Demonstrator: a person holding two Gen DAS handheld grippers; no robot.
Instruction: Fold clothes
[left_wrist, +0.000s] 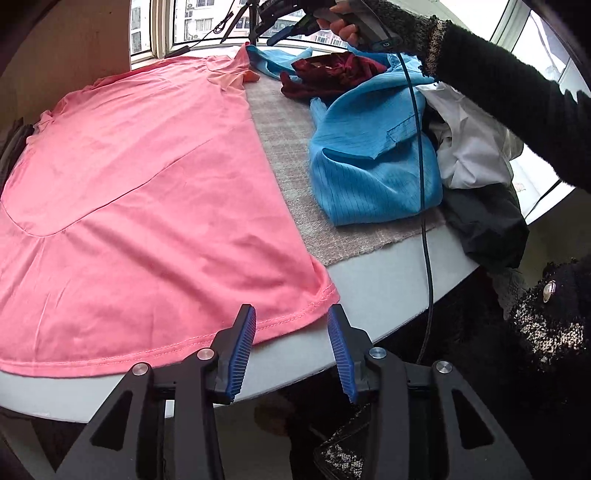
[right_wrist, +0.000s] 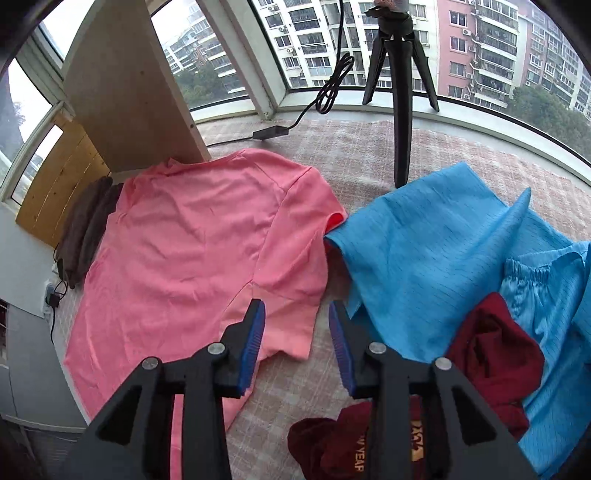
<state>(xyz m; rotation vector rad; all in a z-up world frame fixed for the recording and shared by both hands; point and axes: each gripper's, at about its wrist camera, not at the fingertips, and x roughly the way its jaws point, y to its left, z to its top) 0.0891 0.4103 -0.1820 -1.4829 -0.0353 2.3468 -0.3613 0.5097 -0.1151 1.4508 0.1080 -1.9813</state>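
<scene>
A pink T-shirt (left_wrist: 147, 192) lies spread flat over the left of the table; in the right wrist view the same pink T-shirt (right_wrist: 199, 236) fills the middle left. My left gripper (left_wrist: 291, 317) is open just above the shirt's near right hem corner, holding nothing. My right gripper (right_wrist: 297, 314) is open over the shirt's right sleeve, between it and a blue garment (right_wrist: 443, 258), also holding nothing. A hand holds the right gripper's handle (left_wrist: 354, 22) high at the far side of the left wrist view.
A pile of blue (left_wrist: 369, 158), dark red (left_wrist: 332, 74), white (left_wrist: 469, 140) and black (left_wrist: 487, 225) clothes lies right of the shirt on a beige mat (left_wrist: 284, 140). A black tripod (right_wrist: 400, 92), a cable (right_wrist: 332, 88), a wooden panel (right_wrist: 125, 85), folded brown cloth (right_wrist: 88, 229) and the rounded table edge (left_wrist: 388, 295) surround it.
</scene>
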